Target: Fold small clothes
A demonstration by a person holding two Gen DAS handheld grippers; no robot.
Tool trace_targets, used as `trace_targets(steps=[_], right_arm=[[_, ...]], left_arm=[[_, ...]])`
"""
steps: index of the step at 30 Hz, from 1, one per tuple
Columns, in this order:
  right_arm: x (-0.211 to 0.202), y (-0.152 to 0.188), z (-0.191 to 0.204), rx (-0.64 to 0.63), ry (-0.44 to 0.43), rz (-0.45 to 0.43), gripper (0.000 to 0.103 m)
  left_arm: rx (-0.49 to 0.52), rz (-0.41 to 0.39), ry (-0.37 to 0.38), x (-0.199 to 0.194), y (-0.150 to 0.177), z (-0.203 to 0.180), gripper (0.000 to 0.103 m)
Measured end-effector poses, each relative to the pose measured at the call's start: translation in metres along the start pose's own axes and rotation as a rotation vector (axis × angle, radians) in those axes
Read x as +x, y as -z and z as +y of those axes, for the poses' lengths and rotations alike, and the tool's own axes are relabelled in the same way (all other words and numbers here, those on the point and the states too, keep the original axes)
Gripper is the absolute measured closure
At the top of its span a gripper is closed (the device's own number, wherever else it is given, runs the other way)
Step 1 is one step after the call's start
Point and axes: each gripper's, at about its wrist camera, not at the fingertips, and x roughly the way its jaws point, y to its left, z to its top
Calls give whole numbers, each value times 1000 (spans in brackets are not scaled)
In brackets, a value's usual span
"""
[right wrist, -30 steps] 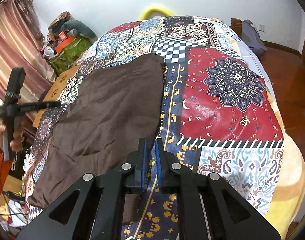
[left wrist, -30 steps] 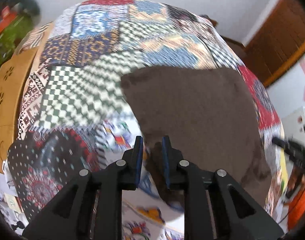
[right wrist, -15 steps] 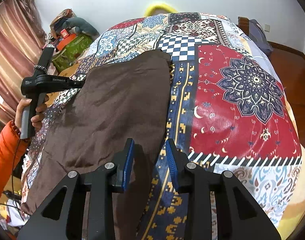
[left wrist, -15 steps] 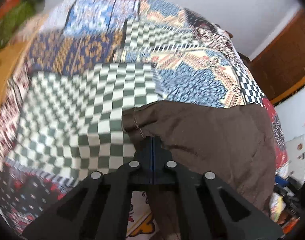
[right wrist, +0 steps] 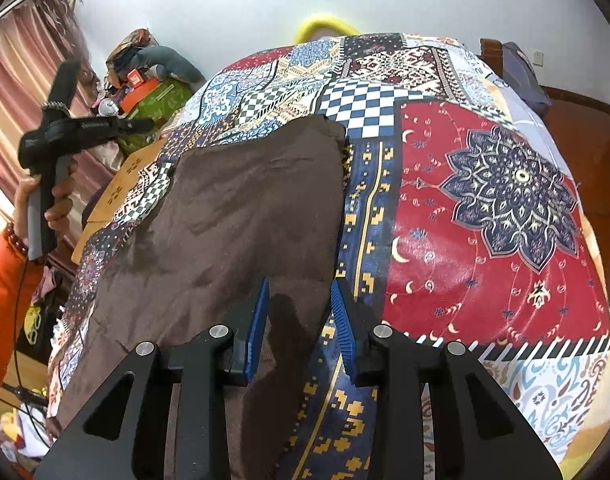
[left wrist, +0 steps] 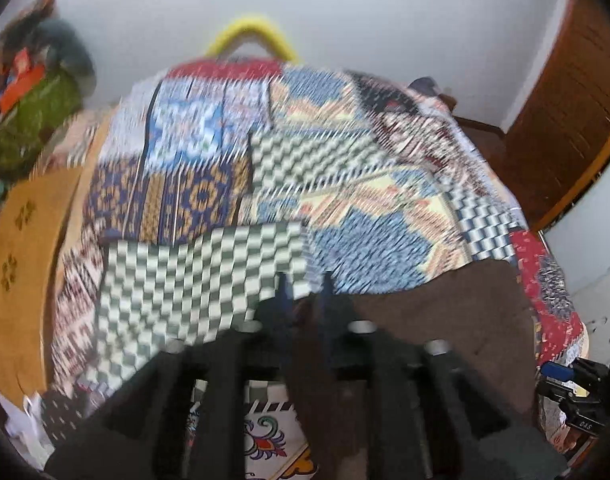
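Patchwork bedspread (right wrist: 485, 184) under brown garment (right wrist: 245, 208) — both grippers' fingers apart, empty.

Both cameras sat low behind their own jaws and looked forward across the bed (right wrist: 485, 208) toward the white wall. The right wrist view looked along the bed's length from close above the brown cloth (right wrist: 241, 216), sharp. The left wrist view, blurred, faced the same way from farther left. Both shared the brown cloth (left wrist: 445, 312), the patchwork cover (left wrist: 209, 196) and the yellow arch (left wrist: 251, 34) at the far end.
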Motion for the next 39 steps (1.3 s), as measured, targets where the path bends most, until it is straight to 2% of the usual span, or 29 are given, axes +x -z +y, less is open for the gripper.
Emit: trace_targets(steps=[1,2,3,6,7,9,10,11,12,18,19,25,30,33,35,37,39], right_arm=[[1,1,-1,0,2,4,74],[2,2,-2,1,5,10,74],[2,2,-2,1,5,13,74],[1,4,-5,6,10,17,74],[1,4,-6,8,12,15,74],[0,3,-7,11,16,15,74],[1,4,-7,14,18,15,74],[1,4,-8,15,17,16,74],[1,4,-7,14,16,17,74],[-3,3,0,6,4,-3,74],[-4,2,1,4,2,-7,74],[-5,-2,8,-19,-10,-22,74],[1,-2,11,-15,-21,-14,74],[5,-1,11,-15,-12,-6,74],[5,-1,11,-17,-7,-6,74],[5,-2,13,-24,-7,-9,74],[3,-4,16,-37,-7,-15,74]], left_arm=[[-20,12,-1,6,6,5,59],[-36,23,5,11,12,9,56],[-58,49,21,18,19,13,56],[-138,164,145,40,44,21,56],[-149,180,173,44,52,21,56],[-131,139,171,41,58,17,56],[-120,134,183,39,59,14,67],[-120,134,211,39,59,12,88],[-124,142,244,39,59,9,94],[-32,82,132,16,50,-12,95],[-18,61,118,8,47,-15,102],[81,-81,70,-39,13,-33,101],[140,-132,8,-39,-14,-44,101],[137,-124,-52,-17,-22,-45,100],[115,-67,-74,7,-23,-37,100],[87,-43,-100,20,-16,-27,98],[57,-10,-81,25,-6,-19,91]])
